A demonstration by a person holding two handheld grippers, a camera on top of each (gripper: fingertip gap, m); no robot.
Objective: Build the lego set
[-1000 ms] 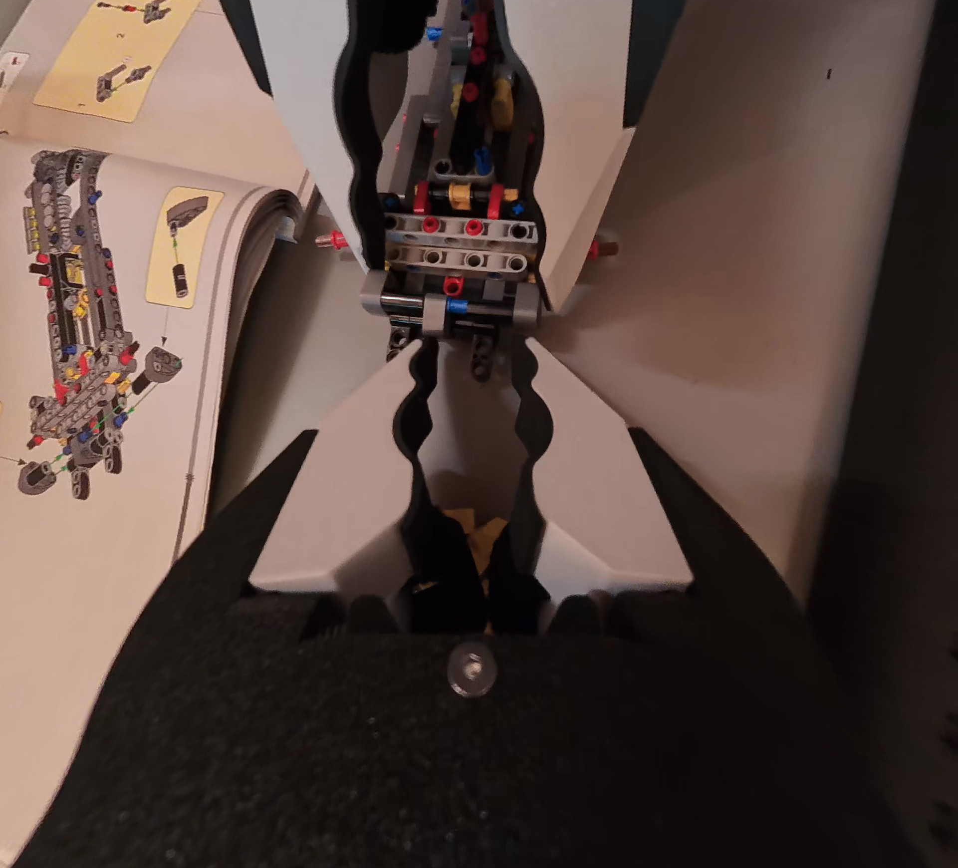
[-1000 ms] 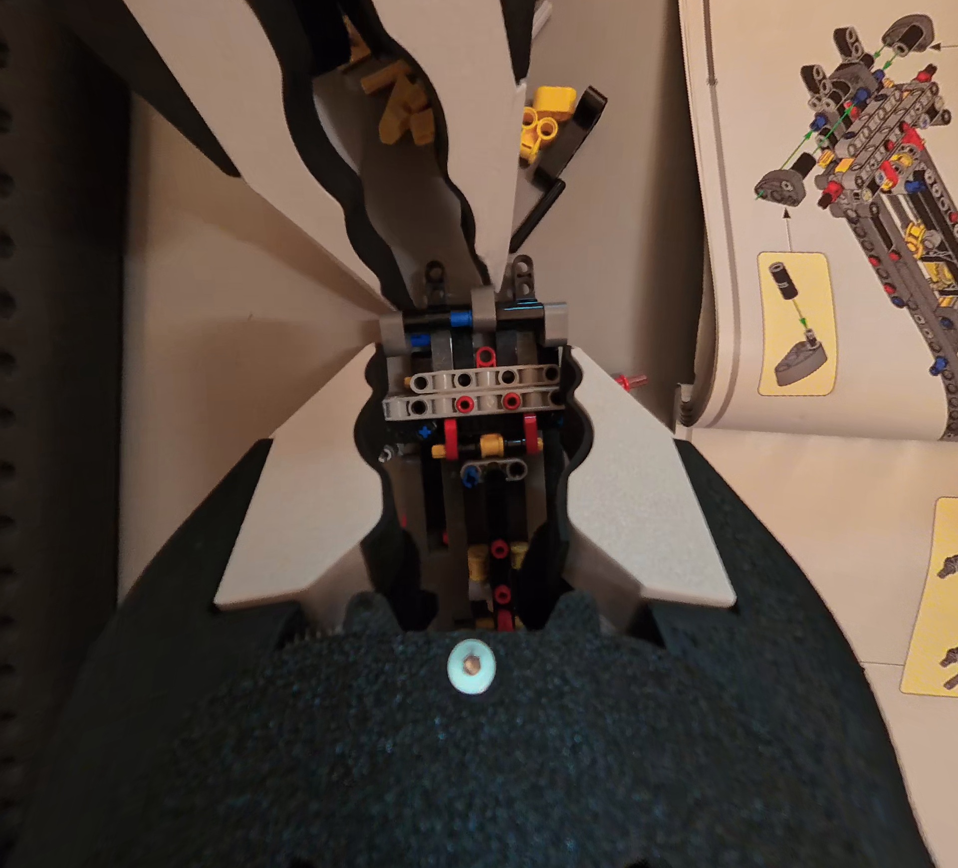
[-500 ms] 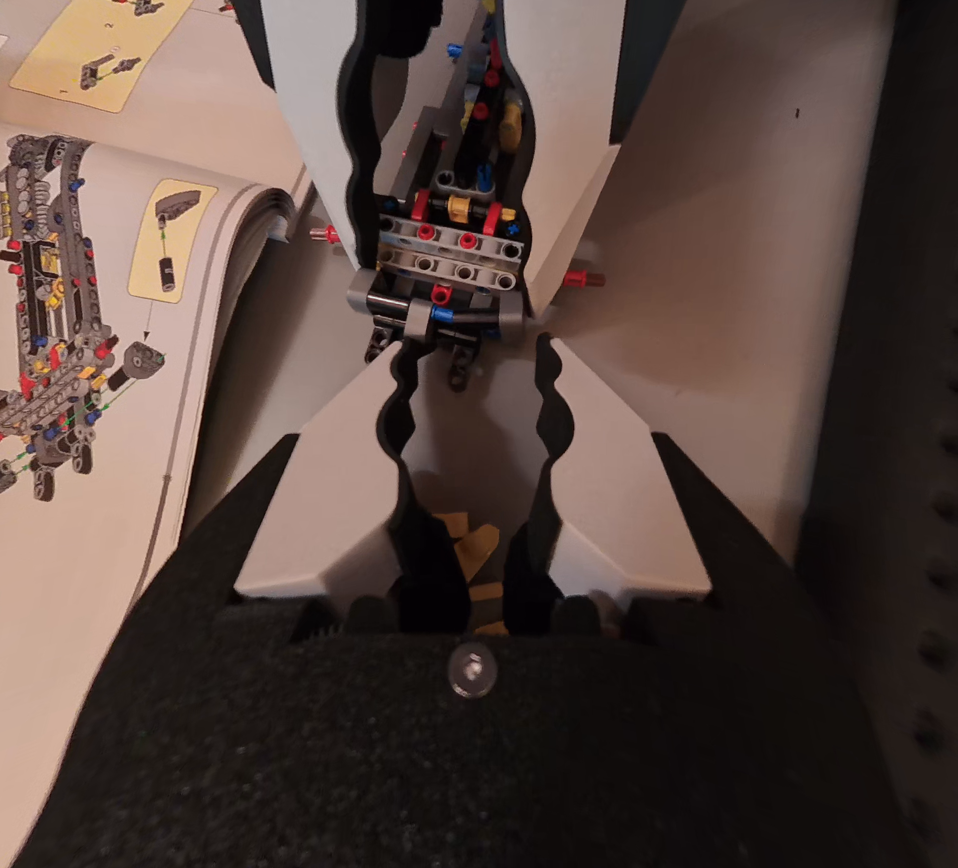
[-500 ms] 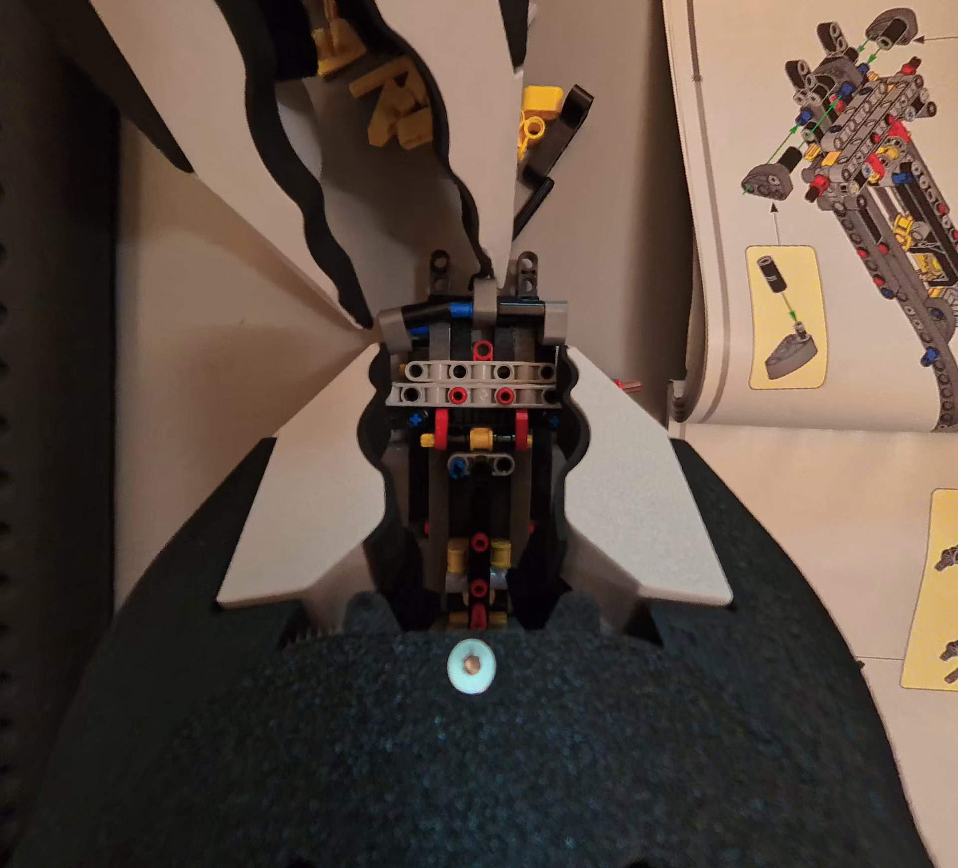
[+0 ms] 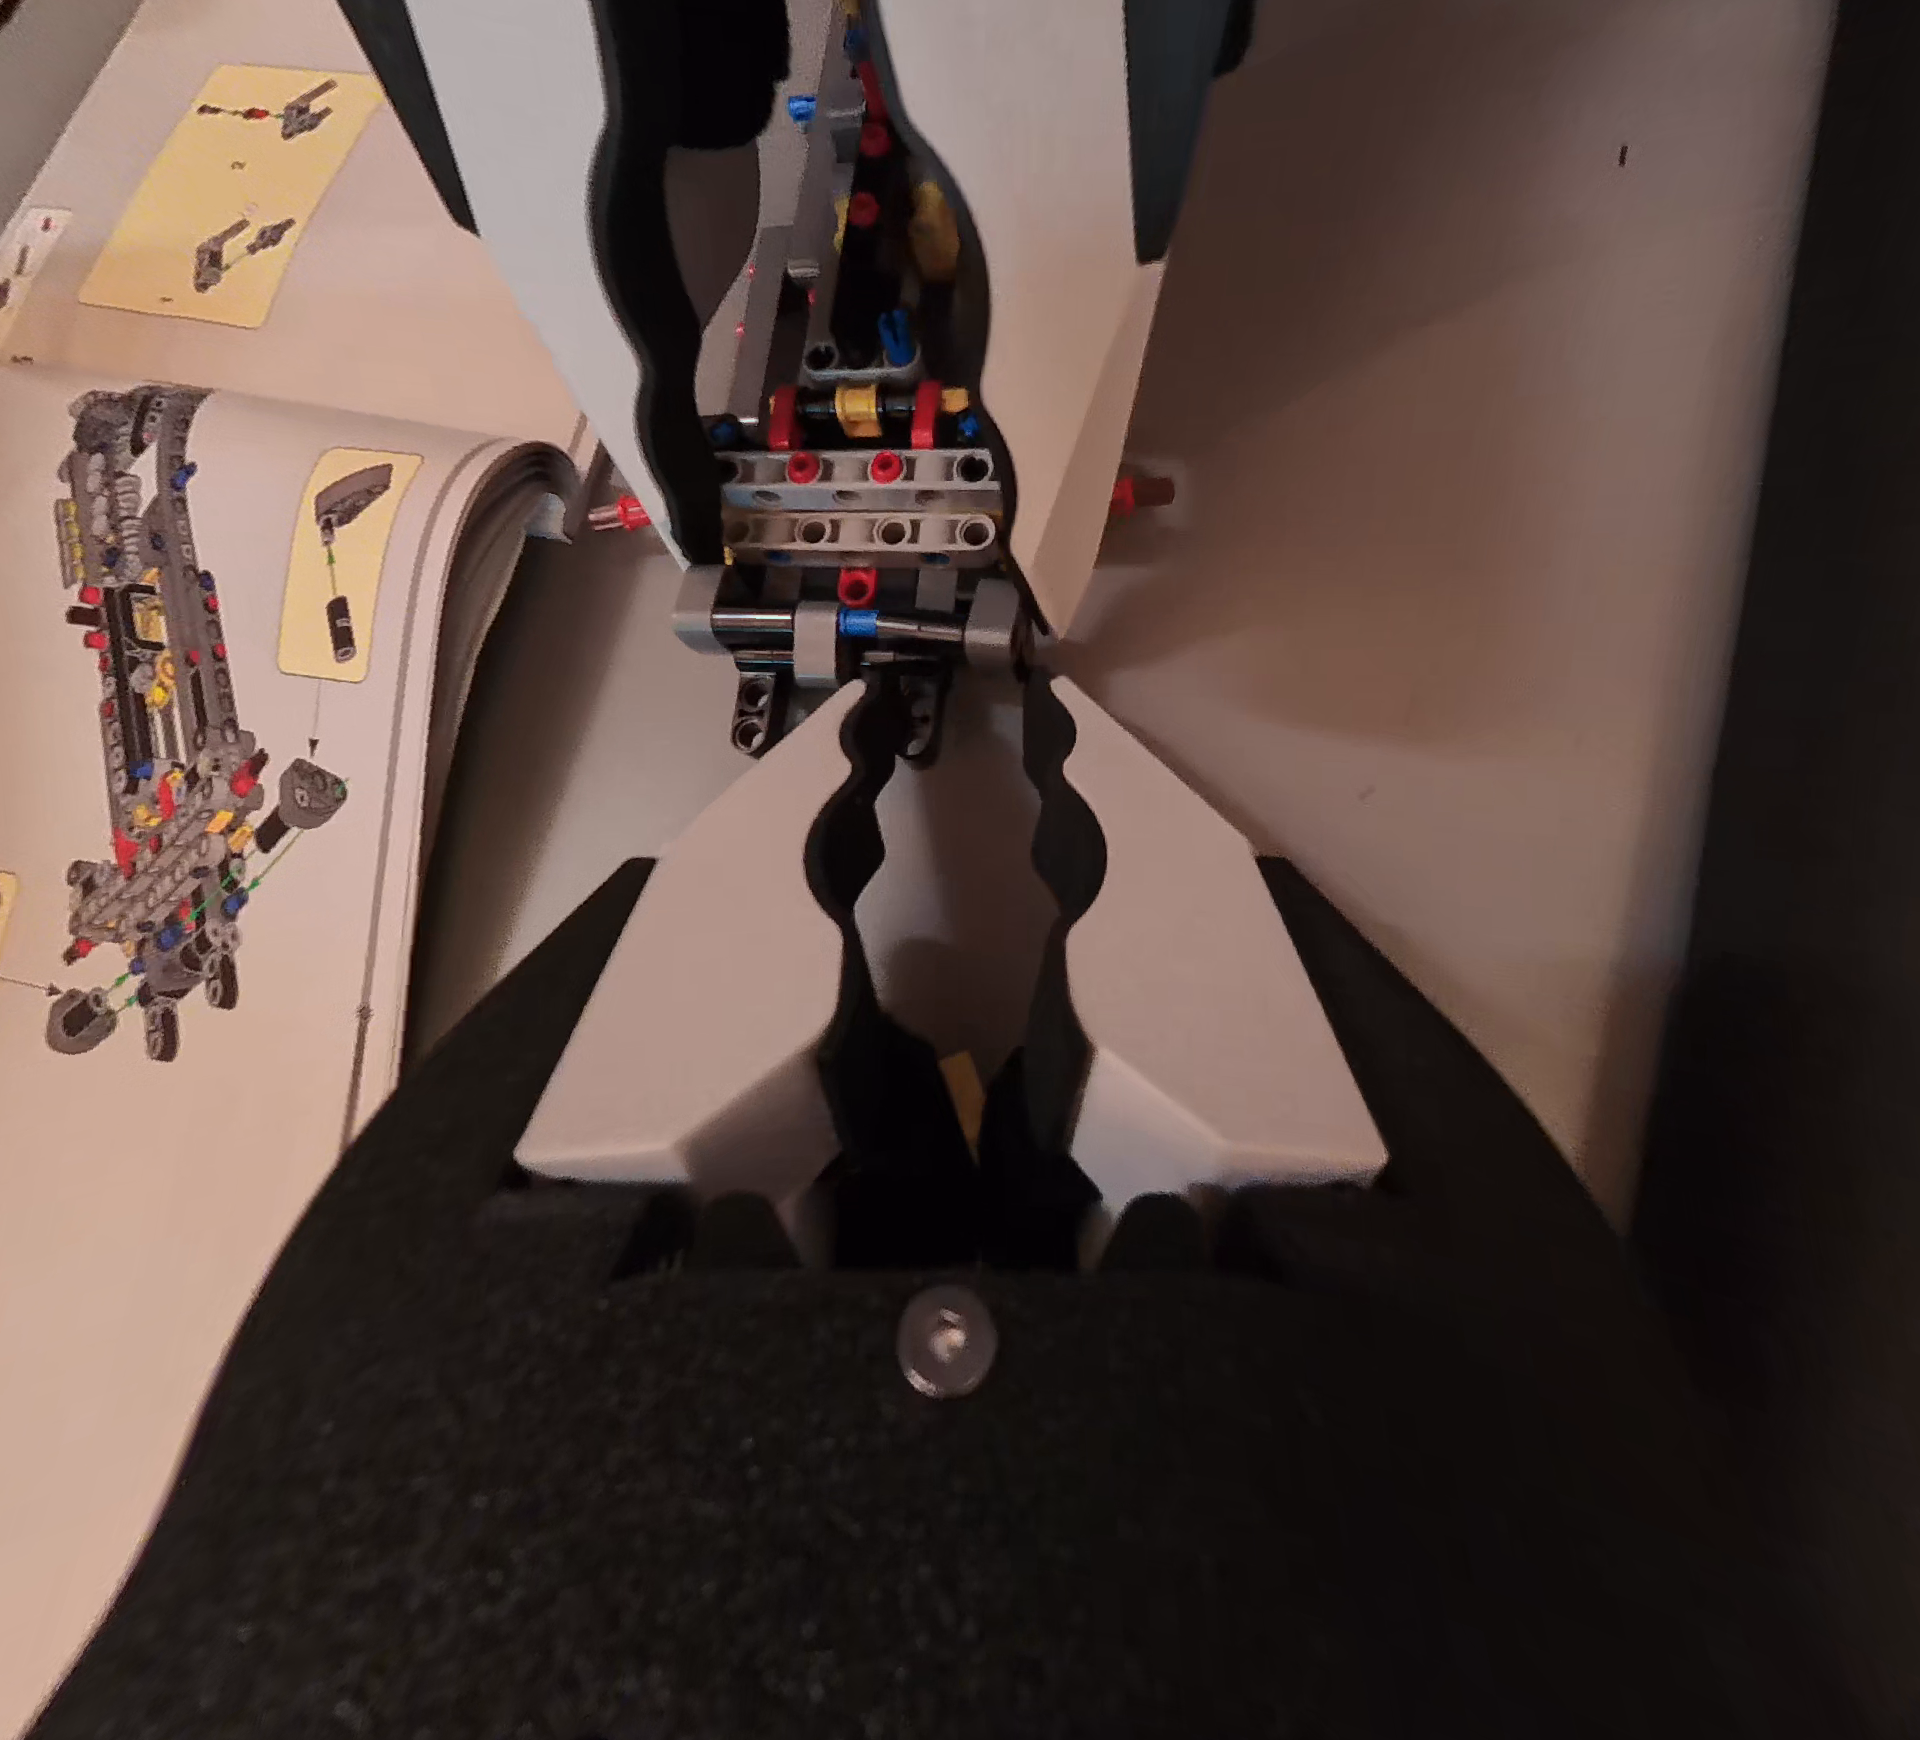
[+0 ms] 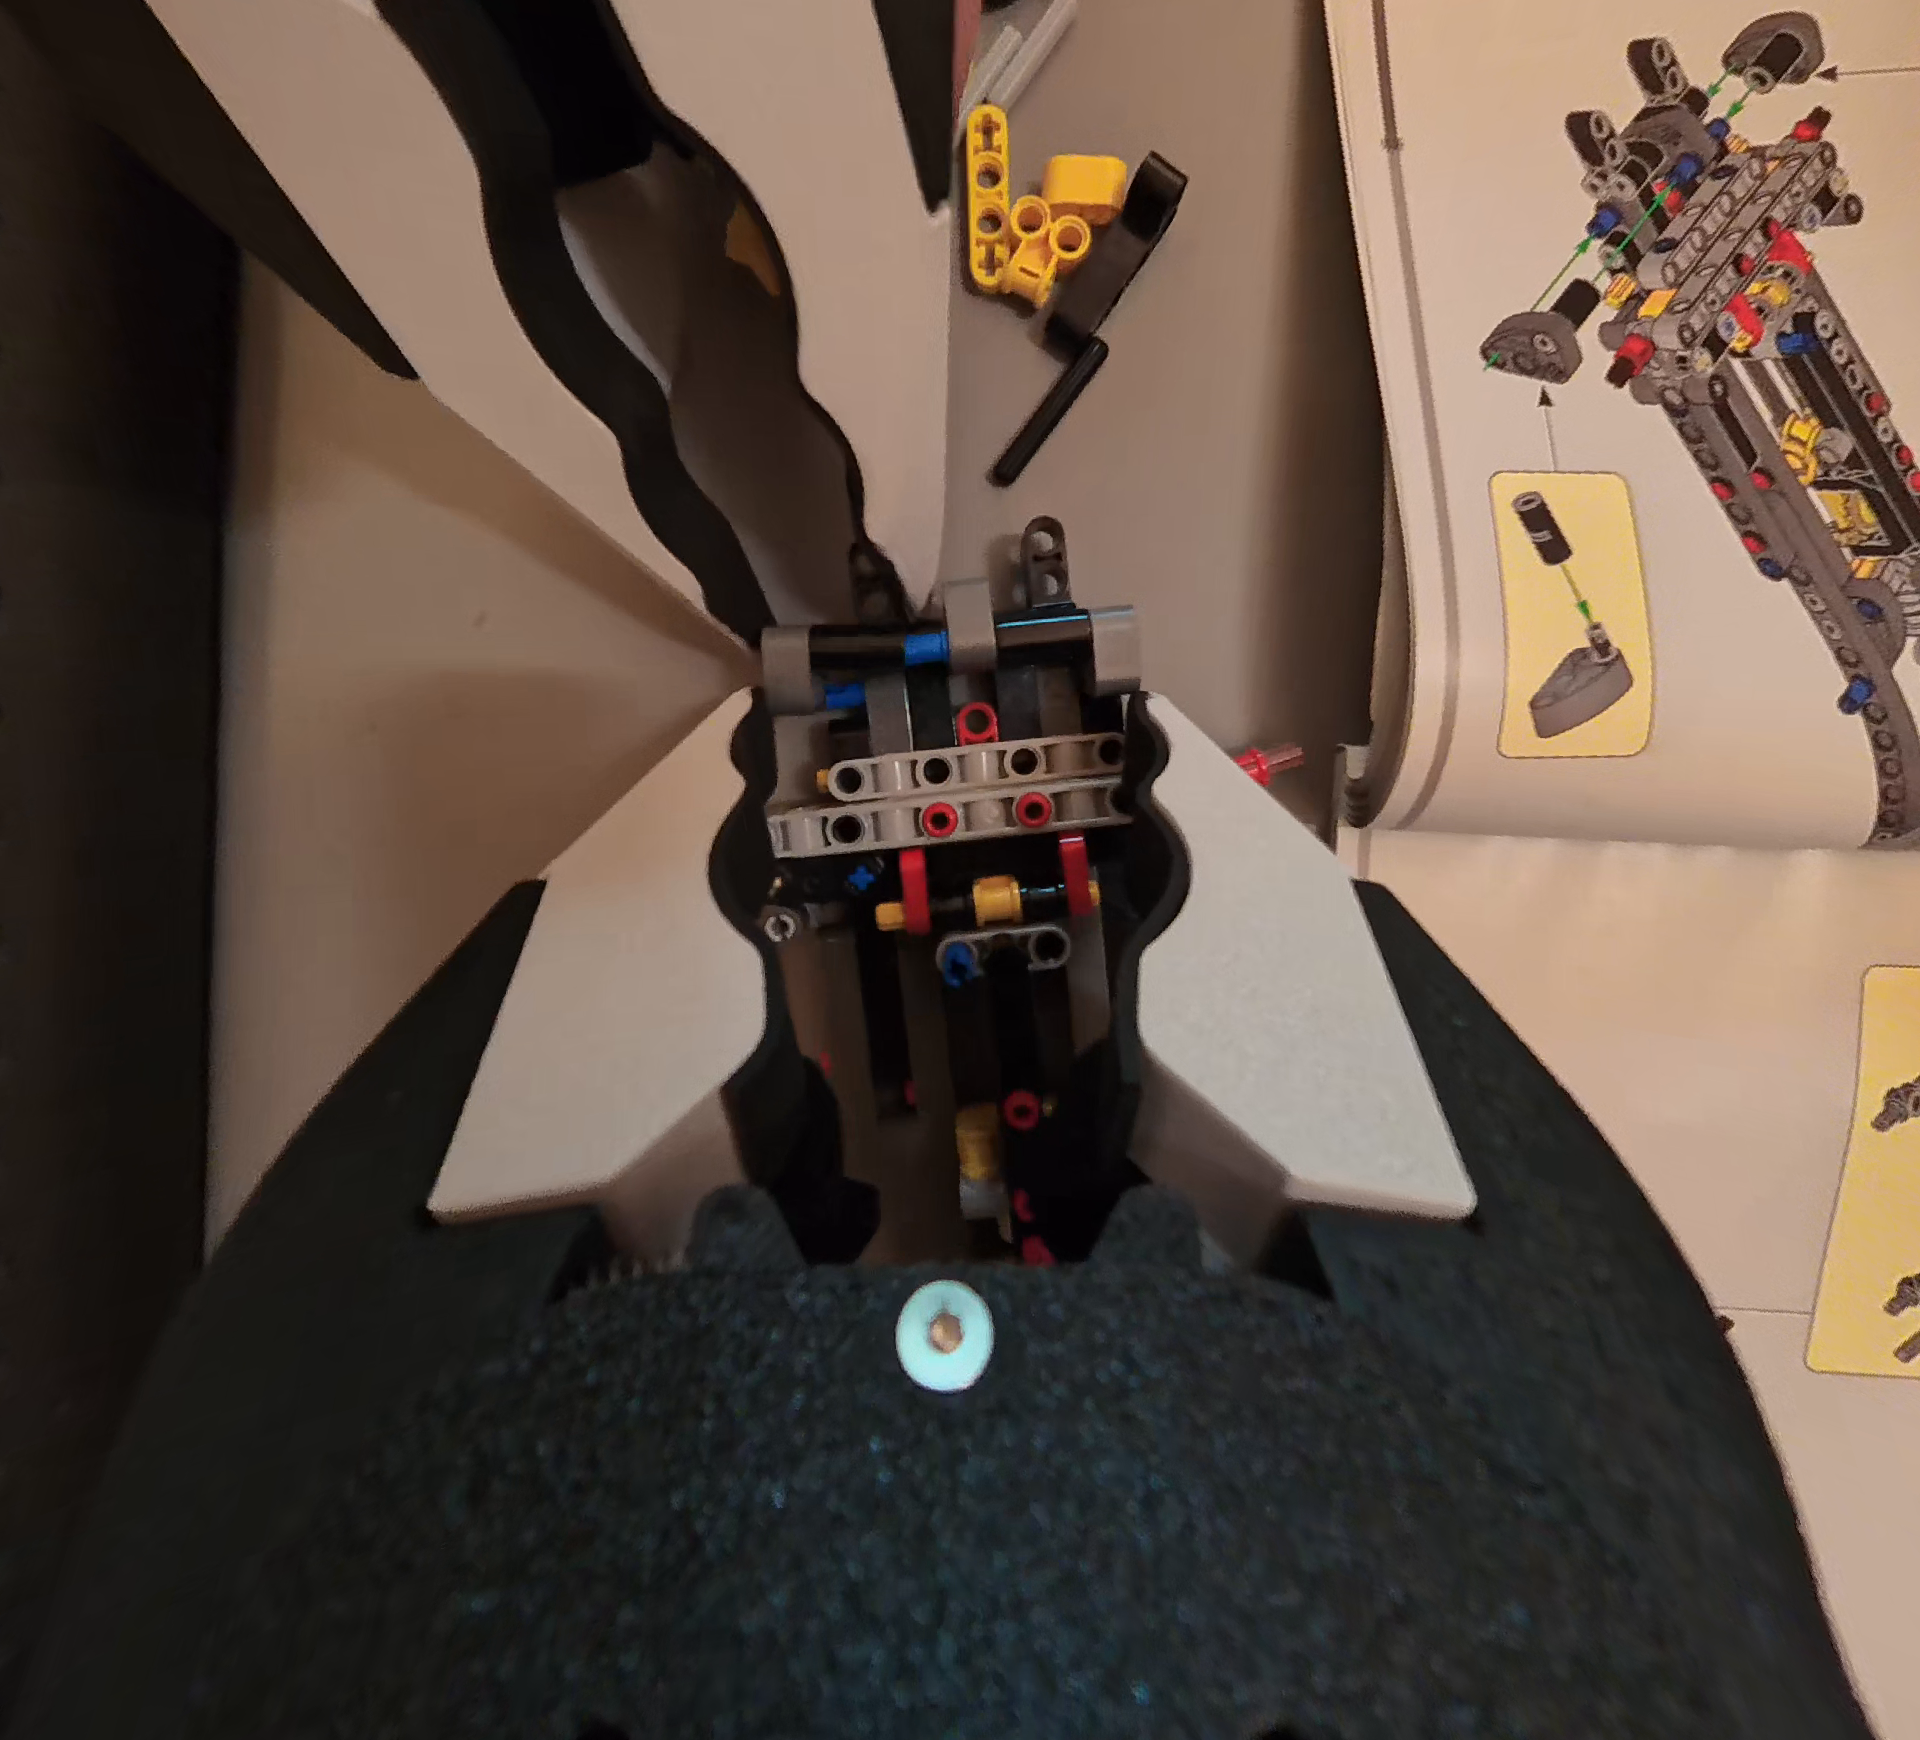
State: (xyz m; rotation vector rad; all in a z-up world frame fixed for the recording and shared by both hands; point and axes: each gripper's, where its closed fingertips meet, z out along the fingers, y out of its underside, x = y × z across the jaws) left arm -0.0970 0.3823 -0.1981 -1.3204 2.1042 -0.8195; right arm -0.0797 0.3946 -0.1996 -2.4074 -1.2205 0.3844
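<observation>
Right gripper point(image 6: 940, 724) clamps the model point(image 6: 951, 807), a long grey-and-black beam assembly with red, blue and yellow pins. The jaws press against both long sides, and the model runs down the gap between them toward the camera. The model sits at frame centre in both views.

Left gripper point(image 5: 951, 693) faces it head-on from the lower half of the left wrist view. Its jaws stand a little apart with nothing between them. Their tips are at the model's near end point(image 5: 847, 625), by the grey cross-axle with the blue pin; whether they touch it I cannot tell.

Manual point(image 5: 197, 703) lies open at the left of the left wrist view, and at the right of the right wrist view point(image 6: 1662, 340). Loose parts point(image 6: 1039, 220), yellow, black and red, lie on the table point(image 6: 1226, 443) in the upper centre of the right wrist view. A small red pin point(image 6: 1268, 763) lies just right of the right gripper, beside the manual's edge.
</observation>
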